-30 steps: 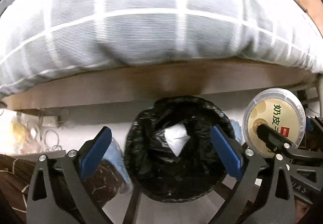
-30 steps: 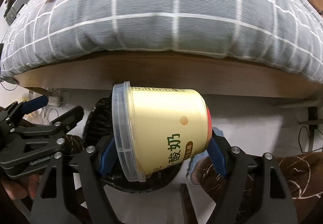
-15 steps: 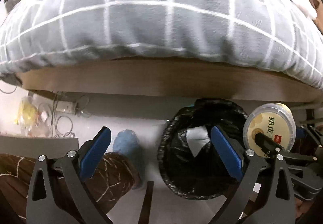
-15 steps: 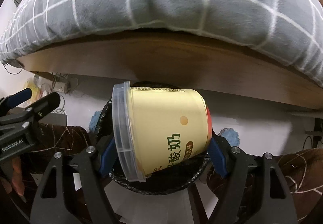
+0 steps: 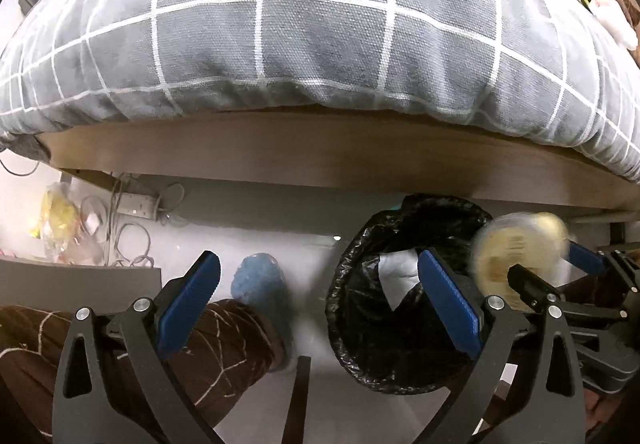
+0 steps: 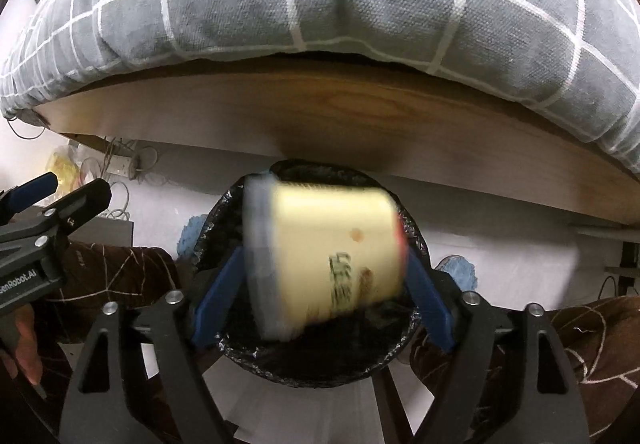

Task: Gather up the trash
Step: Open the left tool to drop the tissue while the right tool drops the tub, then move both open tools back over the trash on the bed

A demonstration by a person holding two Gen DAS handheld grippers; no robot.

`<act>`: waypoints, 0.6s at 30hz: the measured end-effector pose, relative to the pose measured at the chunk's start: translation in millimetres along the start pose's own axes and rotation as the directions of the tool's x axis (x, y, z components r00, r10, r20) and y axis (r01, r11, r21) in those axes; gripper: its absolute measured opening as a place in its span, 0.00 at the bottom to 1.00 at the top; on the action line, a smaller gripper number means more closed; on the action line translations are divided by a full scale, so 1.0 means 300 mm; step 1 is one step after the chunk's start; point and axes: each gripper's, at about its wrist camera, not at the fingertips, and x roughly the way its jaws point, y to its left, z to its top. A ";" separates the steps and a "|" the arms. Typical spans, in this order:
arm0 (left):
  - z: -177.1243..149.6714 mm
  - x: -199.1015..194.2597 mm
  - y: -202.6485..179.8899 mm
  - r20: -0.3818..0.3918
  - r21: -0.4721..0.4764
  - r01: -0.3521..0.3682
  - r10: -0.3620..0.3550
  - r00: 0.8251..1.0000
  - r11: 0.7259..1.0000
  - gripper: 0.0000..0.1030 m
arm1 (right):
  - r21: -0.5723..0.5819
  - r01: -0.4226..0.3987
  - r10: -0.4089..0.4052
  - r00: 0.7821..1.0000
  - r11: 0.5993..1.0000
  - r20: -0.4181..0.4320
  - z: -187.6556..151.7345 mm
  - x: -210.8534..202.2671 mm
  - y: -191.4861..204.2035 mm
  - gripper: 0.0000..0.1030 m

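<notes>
A yellow yogurt tub [image 6: 324,256] with a clear lid lies on its side between the fingers of my right gripper [image 6: 322,284], blurred by motion, right over a bin lined with a black bag [image 6: 320,356]. The blue pads look slightly apart from the tub's ends. In the left wrist view the tub [image 5: 516,248] is blurred at the bin's [image 5: 396,324] right rim, with white paper [image 5: 396,276] inside the bin. My left gripper [image 5: 320,308] is open and empty, left of the bin.
A grey checked pillow [image 5: 320,36] lies on a wooden board [image 5: 320,156] above the bin. A person's legs in brown trousers [image 5: 224,340] and blue slippers [image 5: 260,280] flank the bin. Cables and a power strip [image 5: 132,204] lie at the left.
The tub has gone blurred and dropped lower between the right fingers, which have widened. Both grippers have shifted left and up relative to the bin.
</notes>
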 end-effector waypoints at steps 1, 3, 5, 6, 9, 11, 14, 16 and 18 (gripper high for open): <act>0.000 -0.002 -0.003 0.004 0.005 -0.007 0.006 1.000 1.000 0.94 | -0.002 0.010 -0.010 1.000 1.000 0.008 0.002 0.000 0.005 0.81; 0.000 -0.002 -0.010 0.009 0.022 -0.022 0.022 1.000 1.000 0.94 | -0.003 0.024 -0.024 1.000 1.000 0.021 0.006 -0.011 -0.004 0.85; 0.001 -0.006 -0.013 0.010 0.021 -0.011 0.011 1.000 1.000 0.94 | 0.000 0.038 -0.038 0.998 0.999 0.041 0.014 -0.026 -0.017 0.88; 0.004 -0.011 -0.016 0.016 0.023 -0.010 0.009 1.000 1.000 0.94 | 0.001 0.046 -0.046 0.998 0.999 0.053 0.015 -0.035 -0.022 0.89; 0.014 -0.032 -0.026 0.035 0.025 -0.004 0.003 0.999 1.000 0.94 | 0.002 0.072 -0.072 0.993 0.997 0.091 0.018 -0.072 -0.055 0.93; 0.022 -0.051 -0.033 0.055 0.031 0.001 -0.003 0.998 1.000 0.94 | 0.008 0.084 -0.084 0.990 0.996 0.114 0.020 -0.098 -0.066 0.93; 0.032 -0.092 -0.047 0.091 0.042 0.013 -0.017 0.996 0.999 0.94 | 0.024 0.101 -0.103 0.982 0.995 0.161 0.017 -0.144 -0.073 0.93; 0.039 -0.125 -0.061 0.115 0.051 0.024 -0.030 0.993 0.998 0.94 | 0.030 0.113 -0.116 0.975 0.993 0.188 0.017 -0.177 -0.078 0.93; 0.045 -0.157 -0.070 0.140 0.055 0.034 -0.042 0.989 0.998 0.94 | 0.034 0.129 -0.133 0.965 0.991 0.224 0.016 -0.221 -0.086 0.93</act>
